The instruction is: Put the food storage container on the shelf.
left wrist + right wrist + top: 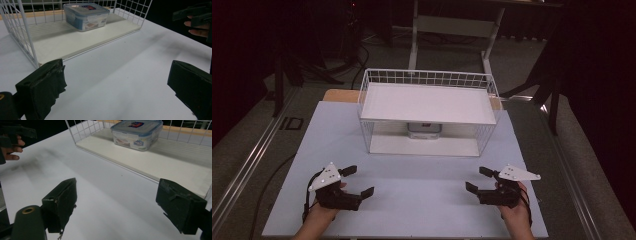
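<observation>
One white table (412, 200). One white wire rack (428, 112) with two shelves, standing at the far middle. One clear lidded food box (86, 15) on the lower shelf, toward the back. Two grippers, left gripper (361, 181) and right gripper (476, 179), near the front edge, well apart; both with jaws spread wide, holding nothing.

Your white counter (412, 190) carried a white wire basket (428, 79), which stood well ahead of your fingers (349, 170), centred between both pairs. Inside it, on its lower shelf (75, 41), lay a clear lidded container (86, 15). The counter beneath and between your fingers was bare.
</observation>
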`<state>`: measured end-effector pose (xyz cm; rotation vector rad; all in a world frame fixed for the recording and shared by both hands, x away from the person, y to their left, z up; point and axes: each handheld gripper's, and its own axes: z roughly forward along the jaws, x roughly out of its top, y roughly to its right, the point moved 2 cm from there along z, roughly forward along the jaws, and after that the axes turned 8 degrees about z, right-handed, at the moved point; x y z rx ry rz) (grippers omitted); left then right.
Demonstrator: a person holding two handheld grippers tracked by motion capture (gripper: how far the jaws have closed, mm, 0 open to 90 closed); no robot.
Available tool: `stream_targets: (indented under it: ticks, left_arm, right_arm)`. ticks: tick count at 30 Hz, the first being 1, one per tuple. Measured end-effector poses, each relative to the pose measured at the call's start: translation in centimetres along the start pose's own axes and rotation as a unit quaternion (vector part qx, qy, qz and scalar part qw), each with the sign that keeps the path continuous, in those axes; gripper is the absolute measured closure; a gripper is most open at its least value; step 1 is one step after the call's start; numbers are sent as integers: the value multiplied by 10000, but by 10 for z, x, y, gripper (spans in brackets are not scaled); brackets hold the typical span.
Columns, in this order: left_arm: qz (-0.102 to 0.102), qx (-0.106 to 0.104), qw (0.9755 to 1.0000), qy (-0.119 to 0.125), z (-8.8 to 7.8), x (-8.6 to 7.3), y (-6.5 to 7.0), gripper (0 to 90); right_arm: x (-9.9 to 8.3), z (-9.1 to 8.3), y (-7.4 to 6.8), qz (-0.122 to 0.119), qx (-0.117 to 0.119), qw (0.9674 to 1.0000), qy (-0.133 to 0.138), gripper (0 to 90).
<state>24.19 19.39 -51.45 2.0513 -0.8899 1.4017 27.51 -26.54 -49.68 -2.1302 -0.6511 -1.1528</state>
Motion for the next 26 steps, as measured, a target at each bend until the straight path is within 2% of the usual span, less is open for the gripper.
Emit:
stream_targets:
  ticks: [2, 5, 7, 9, 13, 16, 22, 26]
  left_arm:
    - [32, 23, 10000, -27, 1, -1, 0, 22]
    - [61, 16, 10000, -53, 5, -2, 0, 22]
    - [170, 156, 9997, -63, 5, 0, 3, 22]
    - [119, 69, 9999, 46, 5, 2, 4, 22]
    - [68, 16, 9999, 131, 2, 2, 3, 22]
    - [50, 73, 9999, 103, 2, 2, 0, 22]
    - [5, 132, 9999, 77, 1, 1, -4, 23]
    - [-30, 120, 9999, 118, 0, 1, -5, 22]
  right_arm:
    - [0, 0, 2, -55, 5, 10000, -6, 170]
    - [-3, 3, 4, 46, 136, 9999, -50, 168]
    - [-4, 4, 3, -23, 147, 9999, -72, 168]
    - [-4, 4, 3, -67, 148, 9998, -89, 168]
    - [-1, 2, 3, -136, 163, 9998, 49, 168]
    - [0, -1, 5, -139, 163, 9997, 132, 167]
    - [0, -4, 13, 60, 56, 9998, 176, 165]
    - [0, -6, 15, 109, -17, 9997, 202, 161]
